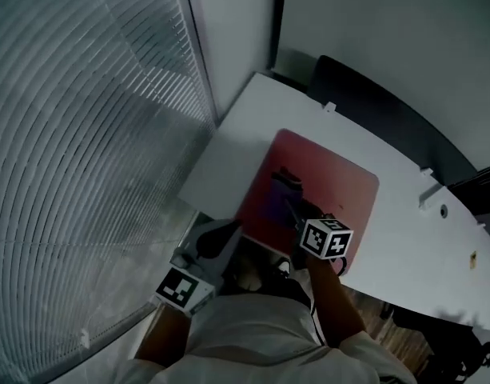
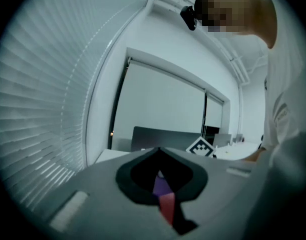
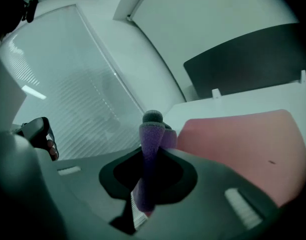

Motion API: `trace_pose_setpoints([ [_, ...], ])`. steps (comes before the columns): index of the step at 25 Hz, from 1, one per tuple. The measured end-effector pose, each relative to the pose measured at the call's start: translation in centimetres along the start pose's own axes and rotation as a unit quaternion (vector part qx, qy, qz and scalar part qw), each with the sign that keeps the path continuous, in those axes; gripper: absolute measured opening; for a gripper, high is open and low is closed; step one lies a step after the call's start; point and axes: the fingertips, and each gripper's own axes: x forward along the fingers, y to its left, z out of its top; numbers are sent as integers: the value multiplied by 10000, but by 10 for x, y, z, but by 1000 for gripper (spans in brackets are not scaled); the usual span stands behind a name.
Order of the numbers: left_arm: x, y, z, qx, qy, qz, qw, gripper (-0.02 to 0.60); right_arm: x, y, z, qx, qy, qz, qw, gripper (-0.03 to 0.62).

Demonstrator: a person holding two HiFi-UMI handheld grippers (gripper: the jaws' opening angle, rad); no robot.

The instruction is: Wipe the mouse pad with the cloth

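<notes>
On the red mouse pad [image 1: 340, 184], right hand-held gripper [image 1: 289, 202] clenched on purple cloth [image 3: 151, 146], left hand-held gripper [image 1: 225, 234] clamped shut

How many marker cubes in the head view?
2. One marker cube sits on the left gripper at the picture's bottom left; the other sits on the right gripper, over the near part of the mouse pad. None seem hidden.
</notes>
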Motion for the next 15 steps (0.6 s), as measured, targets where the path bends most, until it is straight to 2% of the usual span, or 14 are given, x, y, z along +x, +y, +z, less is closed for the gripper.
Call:
trace_pose_setpoints([
  [3, -21, 37, -3, -19, -30, 113, 9999, 2, 64, 35, -5, -87, 194, 222, 9995, 49],
  [6, -32, 61, -18, -68, -32, 88, 9999, 2, 120, 44, -31, -109, 558, 193, 9982, 49],
  [10, -31, 74, -19, -99, 107, -106, 9998, 2, 152, 23, -58, -336, 939, -372, 9943, 49],
  [15, -16, 73, -16, -91, 190, -398, 9990, 2, 133, -25, -73, -221, 1092, -989, 9888, 49],
])
